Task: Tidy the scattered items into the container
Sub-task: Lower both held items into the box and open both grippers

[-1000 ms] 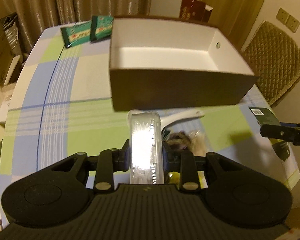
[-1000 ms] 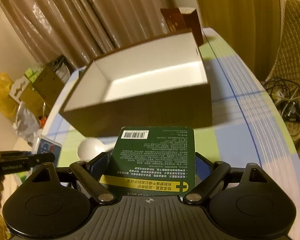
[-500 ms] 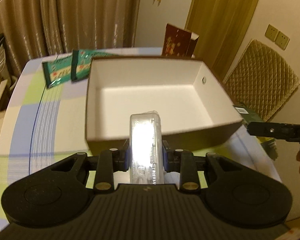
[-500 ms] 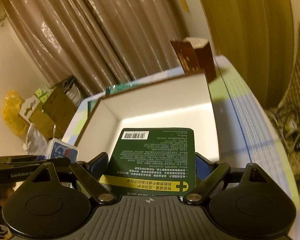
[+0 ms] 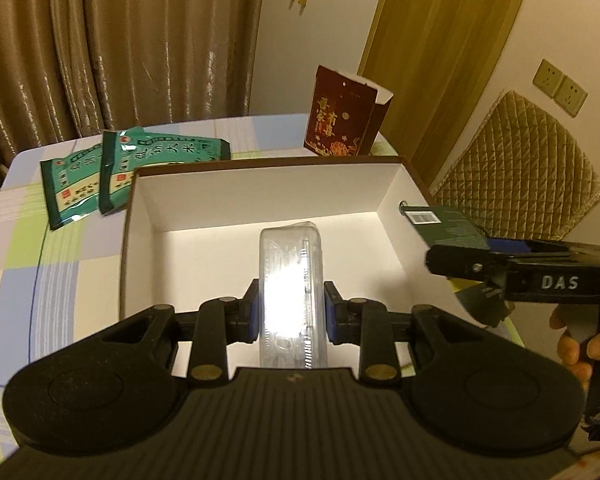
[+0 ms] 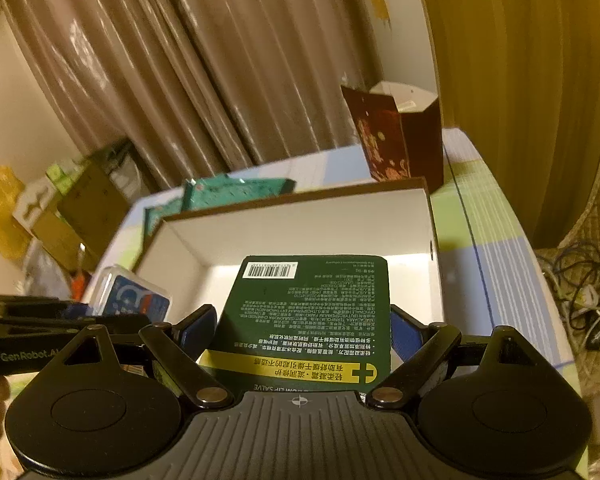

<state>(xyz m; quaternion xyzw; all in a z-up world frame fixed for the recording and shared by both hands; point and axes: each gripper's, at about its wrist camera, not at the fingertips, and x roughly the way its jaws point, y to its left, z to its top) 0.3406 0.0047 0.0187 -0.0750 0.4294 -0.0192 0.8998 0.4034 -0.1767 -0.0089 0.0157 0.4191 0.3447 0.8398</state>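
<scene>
An open brown box [image 5: 204,204] with a white inside stands on the checked tablecloth. My left gripper [image 5: 291,308] is shut on a clear plastic case [image 5: 291,276], held over the box's near part. My right gripper [image 6: 302,328] is shut on a dark green carded pack [image 6: 312,312] with a barcode, also above the box [image 6: 300,232]. From the left wrist view the right gripper [image 5: 460,258] comes in over the box's right wall with the green pack [image 5: 444,224] in it. The clear case with a blue label [image 6: 134,294] shows at the left in the right wrist view.
Two green food packets [image 5: 120,172] lie on the table behind the box on the left. A dark red gift bag [image 5: 342,118] stands behind it. Curtains hang at the back, a quilted chair [image 5: 520,184] is at the right, cartons [image 6: 80,208] and cables [image 6: 584,296] on the floor.
Both grippers have moved forward from the near side of the box to over its inside, each keeping its item. The white spoon and other things in front of the box have left view.
</scene>
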